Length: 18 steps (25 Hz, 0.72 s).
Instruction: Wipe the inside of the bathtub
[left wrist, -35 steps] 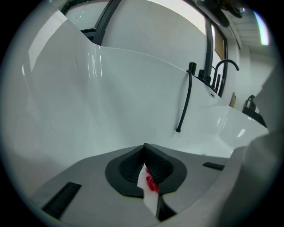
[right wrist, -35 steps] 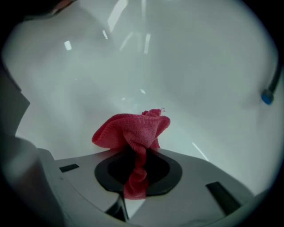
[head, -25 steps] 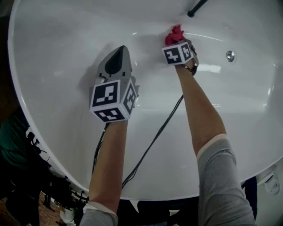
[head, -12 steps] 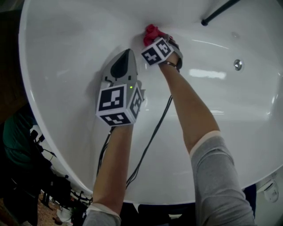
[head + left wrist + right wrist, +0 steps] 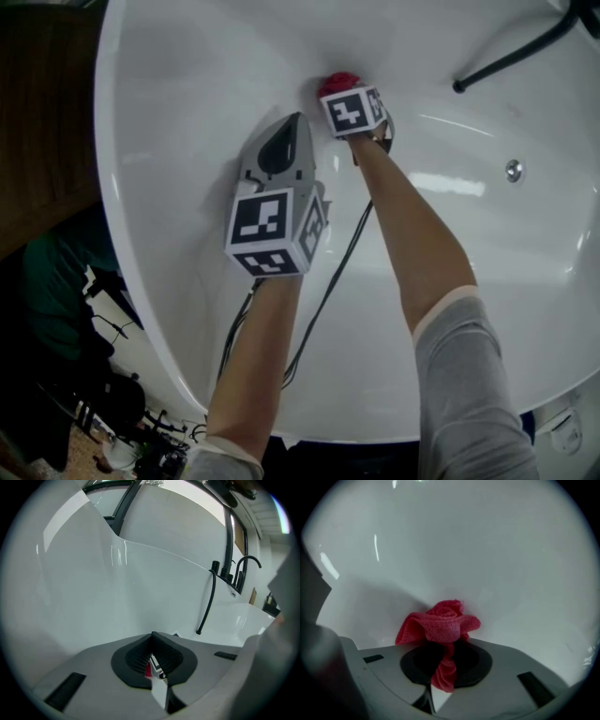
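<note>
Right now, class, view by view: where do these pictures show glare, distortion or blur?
Head view: glare streaks on the bathtub wall beside the metal fitting. Left gripper view: fisheye circle with black corners, its rim bowed. Right gripper view: same dark vignette, dimmer light; red cloth in focus, blurred dark shape at the left edge.

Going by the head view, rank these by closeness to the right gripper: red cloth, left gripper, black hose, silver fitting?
1. red cloth, clamped in the right gripper.
2. left gripper, just left.
3. black hose, upper right.
4. silver fitting, far right.
</note>
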Each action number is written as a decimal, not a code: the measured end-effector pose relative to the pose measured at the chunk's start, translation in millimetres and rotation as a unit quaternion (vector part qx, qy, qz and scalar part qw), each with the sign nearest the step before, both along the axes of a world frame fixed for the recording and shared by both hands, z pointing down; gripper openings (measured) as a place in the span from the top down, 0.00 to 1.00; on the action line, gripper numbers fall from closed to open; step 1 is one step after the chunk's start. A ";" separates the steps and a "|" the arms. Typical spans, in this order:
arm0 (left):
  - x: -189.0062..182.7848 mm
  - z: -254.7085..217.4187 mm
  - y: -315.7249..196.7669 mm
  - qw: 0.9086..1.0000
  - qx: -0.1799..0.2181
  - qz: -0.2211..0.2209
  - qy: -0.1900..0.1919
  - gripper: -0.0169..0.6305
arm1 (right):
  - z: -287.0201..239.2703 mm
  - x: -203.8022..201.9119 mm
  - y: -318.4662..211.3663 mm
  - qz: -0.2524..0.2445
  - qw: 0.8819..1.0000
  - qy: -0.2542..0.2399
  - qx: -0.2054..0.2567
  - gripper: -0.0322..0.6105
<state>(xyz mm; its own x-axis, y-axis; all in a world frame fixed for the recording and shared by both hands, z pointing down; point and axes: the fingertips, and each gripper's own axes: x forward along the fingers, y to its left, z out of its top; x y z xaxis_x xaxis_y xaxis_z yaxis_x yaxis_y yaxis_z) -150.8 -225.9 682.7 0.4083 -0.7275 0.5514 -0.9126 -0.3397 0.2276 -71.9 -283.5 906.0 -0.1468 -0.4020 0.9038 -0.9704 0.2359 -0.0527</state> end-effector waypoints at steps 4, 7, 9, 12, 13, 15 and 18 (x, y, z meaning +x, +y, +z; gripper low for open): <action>0.9 -8.2 4.6 1.000 -0.005 -0.008 0.007 0.97 | -18.7 -13.1 -2.6 -0.008 0.999 -0.032 0.003 0.88; 2.1 -18.0 6.2 1.000 -0.008 -0.011 0.011 0.97 | -36.9 -17.3 -6.2 -0.007 0.999 -0.044 -0.003 0.88; 2.0 -26.8 6.5 1.000 -0.008 -0.013 0.014 0.97 | -53.7 -21.3 -12.0 -0.004 0.999 -0.054 0.000 0.88; -1.5 -42.9 3.5 1.000 -0.005 -0.021 0.017 0.97 | -86.0 -33.5 -26.3 -0.007 0.997 -0.079 0.017 0.88; -3.0 -48.6 2.5 1.000 -0.004 -0.023 0.019 0.97 | -98.3 -42.0 -32.1 -0.010 0.995 -0.097 0.024 0.88; -4.5 -60.8 1.2 0.999 -0.002 -0.025 0.020 0.97 | -123.1 -59.2 -42.7 -0.015 0.990 -0.136 0.033 0.88; -6.2 -81.5 -0.4 0.999 0.002 -0.026 0.020 0.97 | -154.8 -67.9 -53.7 -0.018 0.988 -0.150 0.042 0.88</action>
<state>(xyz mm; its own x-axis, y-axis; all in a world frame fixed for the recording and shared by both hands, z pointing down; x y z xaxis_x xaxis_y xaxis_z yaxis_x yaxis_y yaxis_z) -157.0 -226.3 601.2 0.3914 -0.7510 0.5319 -0.9193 -0.2925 0.2634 -139.9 -337.2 751.1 -0.4182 -0.4623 0.7819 -0.9049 0.2863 -0.3148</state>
